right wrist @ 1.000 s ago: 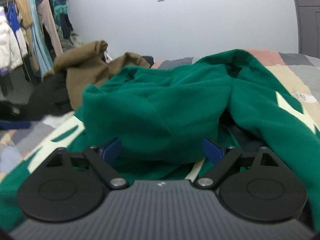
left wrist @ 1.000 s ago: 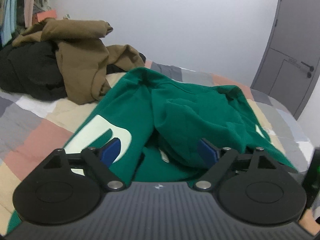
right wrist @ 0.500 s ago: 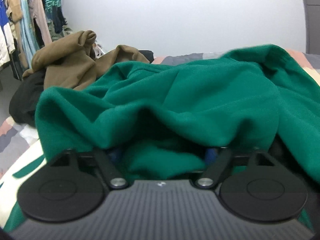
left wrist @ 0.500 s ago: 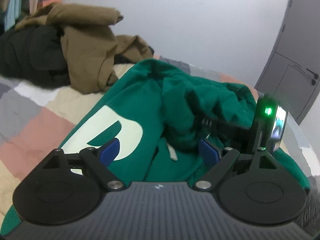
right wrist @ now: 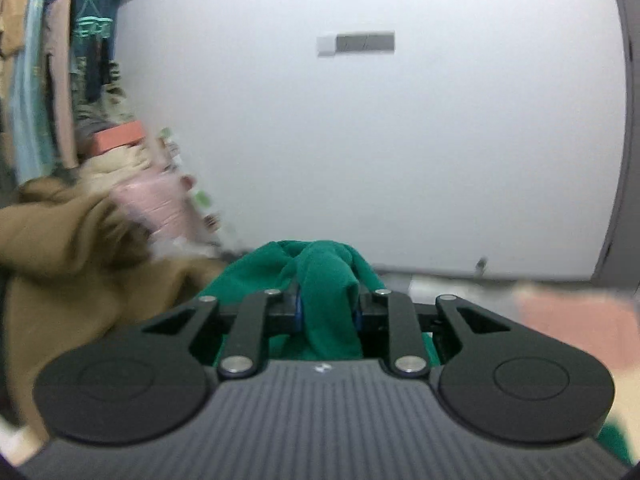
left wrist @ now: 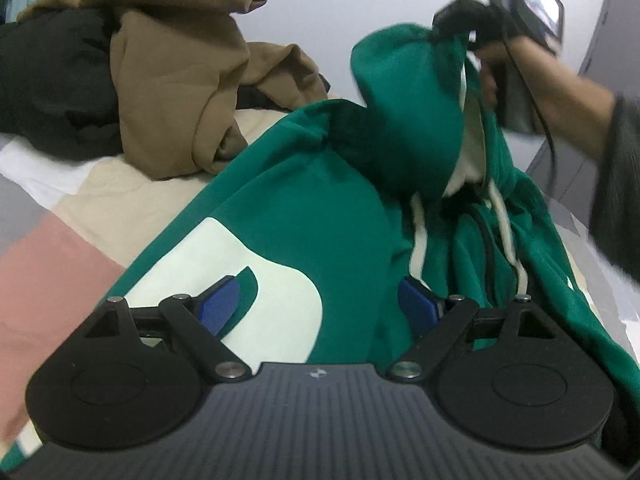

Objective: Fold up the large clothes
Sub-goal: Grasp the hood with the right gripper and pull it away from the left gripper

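A large green hoodie [left wrist: 304, 196] with a cream print and white drawstrings lies crumpled on the bed. My left gripper [left wrist: 320, 308] is open and empty, low over the cream print. My right gripper [right wrist: 328, 308] is shut on a bunch of the green hoodie [right wrist: 326, 280] and holds it up in the air. In the left wrist view the right gripper [left wrist: 460, 20] shows at the top right, lifting the hood above the rest of the garment.
A brown garment [left wrist: 180, 60] and a black one [left wrist: 52, 80] are piled at the back left of the bed. The patchwork bedcover [left wrist: 52, 248] shows at the left. A grey door [left wrist: 608, 24] stands at the right, hanging clothes [right wrist: 48, 72] at the far left.
My right gripper closed on the green hoodie and lifted the hood well up. My left gripper stayed open and moved forward over the cream print.
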Tool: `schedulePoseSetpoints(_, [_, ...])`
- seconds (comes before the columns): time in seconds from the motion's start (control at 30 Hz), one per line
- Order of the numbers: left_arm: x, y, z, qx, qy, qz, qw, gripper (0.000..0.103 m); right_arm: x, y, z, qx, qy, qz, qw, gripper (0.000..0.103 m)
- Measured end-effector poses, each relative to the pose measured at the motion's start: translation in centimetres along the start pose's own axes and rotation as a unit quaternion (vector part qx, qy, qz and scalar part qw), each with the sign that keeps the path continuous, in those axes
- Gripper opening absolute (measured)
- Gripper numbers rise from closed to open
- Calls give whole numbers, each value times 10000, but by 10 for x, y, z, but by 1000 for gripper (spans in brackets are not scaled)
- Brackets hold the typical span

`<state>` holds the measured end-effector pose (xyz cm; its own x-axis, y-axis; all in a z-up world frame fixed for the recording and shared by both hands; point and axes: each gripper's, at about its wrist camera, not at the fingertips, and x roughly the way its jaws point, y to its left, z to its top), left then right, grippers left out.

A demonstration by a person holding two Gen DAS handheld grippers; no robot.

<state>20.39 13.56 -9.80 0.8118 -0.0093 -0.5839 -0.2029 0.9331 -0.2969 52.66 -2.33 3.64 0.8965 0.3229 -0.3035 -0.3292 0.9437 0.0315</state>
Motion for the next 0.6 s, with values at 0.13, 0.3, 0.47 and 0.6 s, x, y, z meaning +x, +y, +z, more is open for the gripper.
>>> schedulePoseSetpoints(0.13, [18, 2, 0, -30, -13, -2, 10000, 89, 49, -10, 33, 117, -237, -392, 9989, 24])
schedulePoseSetpoints(0.3, [32, 0, -1, 49, -69, 33, 10000, 89, 98, -27, 22, 296, 20, -802, 9963, 26])
schedulePoseSetpoints(0.47, [38, 3, -1, -111, -63, 7, 9999, 89, 109, -48, -14, 660, 426, -603, 9951, 33])
schedulePoseSetpoints(0.6, [37, 2, -1, -33, -46, -18, 10000, 89, 82, -58, -38, 825, 383, -405, 9950, 74])
